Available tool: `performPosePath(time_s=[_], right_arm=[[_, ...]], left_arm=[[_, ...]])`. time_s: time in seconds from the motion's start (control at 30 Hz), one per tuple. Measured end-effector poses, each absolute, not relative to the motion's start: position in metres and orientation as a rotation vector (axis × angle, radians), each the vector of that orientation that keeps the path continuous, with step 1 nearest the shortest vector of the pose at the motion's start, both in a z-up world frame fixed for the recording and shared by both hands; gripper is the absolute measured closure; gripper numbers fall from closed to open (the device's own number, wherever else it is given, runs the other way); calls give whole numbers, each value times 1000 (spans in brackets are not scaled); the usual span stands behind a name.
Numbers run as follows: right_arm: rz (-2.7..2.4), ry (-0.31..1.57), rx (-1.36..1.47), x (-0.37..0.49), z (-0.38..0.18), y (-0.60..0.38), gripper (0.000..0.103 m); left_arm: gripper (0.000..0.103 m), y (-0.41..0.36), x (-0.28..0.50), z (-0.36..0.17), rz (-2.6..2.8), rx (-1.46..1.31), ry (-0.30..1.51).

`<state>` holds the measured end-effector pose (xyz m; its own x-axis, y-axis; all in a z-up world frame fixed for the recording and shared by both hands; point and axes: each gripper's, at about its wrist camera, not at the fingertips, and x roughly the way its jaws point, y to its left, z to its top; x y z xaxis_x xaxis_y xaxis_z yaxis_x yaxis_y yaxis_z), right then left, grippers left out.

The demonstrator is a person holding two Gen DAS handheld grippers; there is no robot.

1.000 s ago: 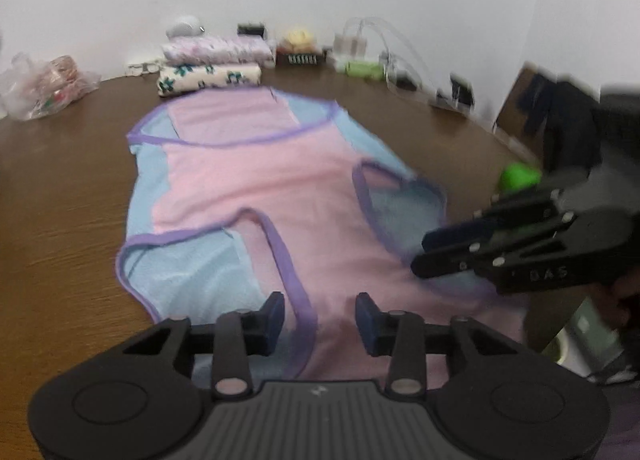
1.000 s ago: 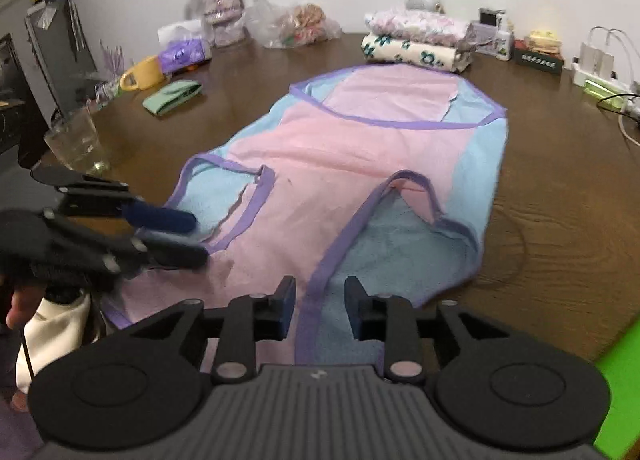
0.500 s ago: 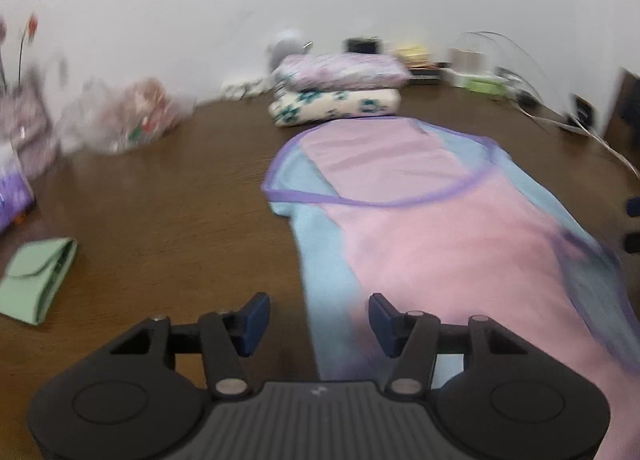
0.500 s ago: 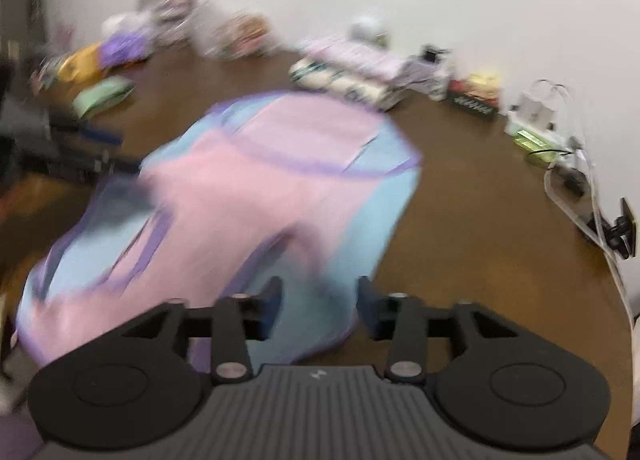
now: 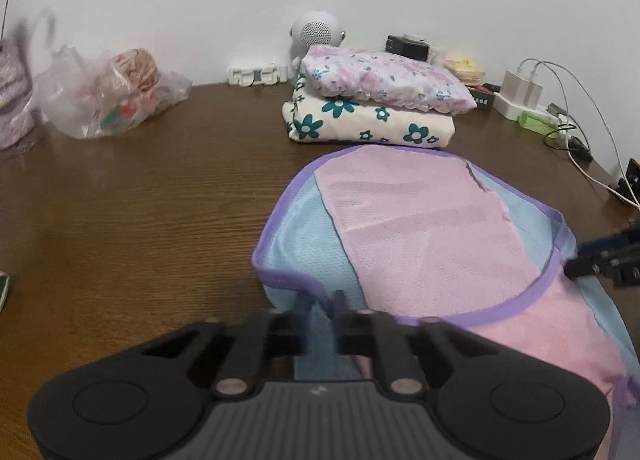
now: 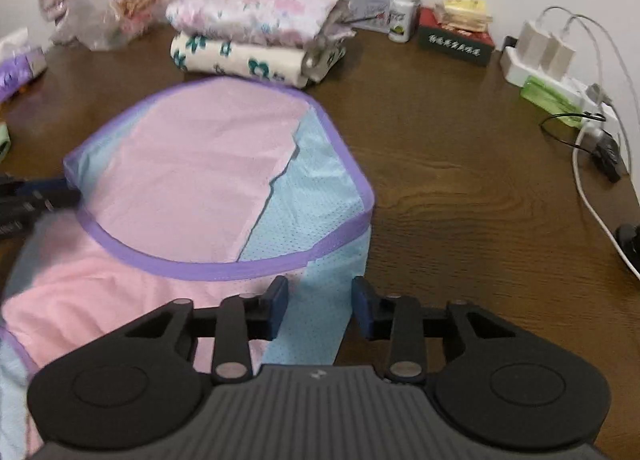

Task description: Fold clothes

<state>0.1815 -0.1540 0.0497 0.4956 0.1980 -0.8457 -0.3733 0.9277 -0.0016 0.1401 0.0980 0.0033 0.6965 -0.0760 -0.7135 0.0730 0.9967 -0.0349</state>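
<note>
A pink and light-blue garment with purple trim [image 5: 420,228] lies flat on the brown table; it also shows in the right wrist view [image 6: 192,164]. My left gripper [image 5: 322,302] has its fingers close together over the garment's left blue corner by the purple hem, and seems shut on it. My right gripper [image 6: 318,302] is open, its fingers either side of the blue panel at the garment's right edge. Each gripper's tip shows at the edge of the other view.
Two folded floral garments [image 5: 372,108] are stacked just beyond the garment's far end. A plastic bag [image 5: 108,96] lies far left. Chargers and cables [image 6: 560,72] run along the right side. A round speaker [image 5: 316,32] stands by the wall.
Both grippers moved from the garment's near end to its far part, one to each side. The left fingers closed in at the left corner. The right stayed open.
</note>
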Motion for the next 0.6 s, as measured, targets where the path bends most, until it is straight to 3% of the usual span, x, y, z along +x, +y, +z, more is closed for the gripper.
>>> performPosePath(time_s=[0.1, 0.43, 0.57, 0.6], right_arm=[[384, 995, -223, 185, 49, -143, 87], [533, 876, -455, 200, 45, -40, 88], [574, 862, -498, 196, 51, -1, 86], [601, 857, -497, 188, 60, -2, 80]], left_arm=[[99, 103, 127, 3, -61, 47, 783], [102, 134, 6, 0, 146, 70, 768], [92, 141, -24, 8, 194, 39, 747], [90, 143, -30, 14, 200, 27, 726]])
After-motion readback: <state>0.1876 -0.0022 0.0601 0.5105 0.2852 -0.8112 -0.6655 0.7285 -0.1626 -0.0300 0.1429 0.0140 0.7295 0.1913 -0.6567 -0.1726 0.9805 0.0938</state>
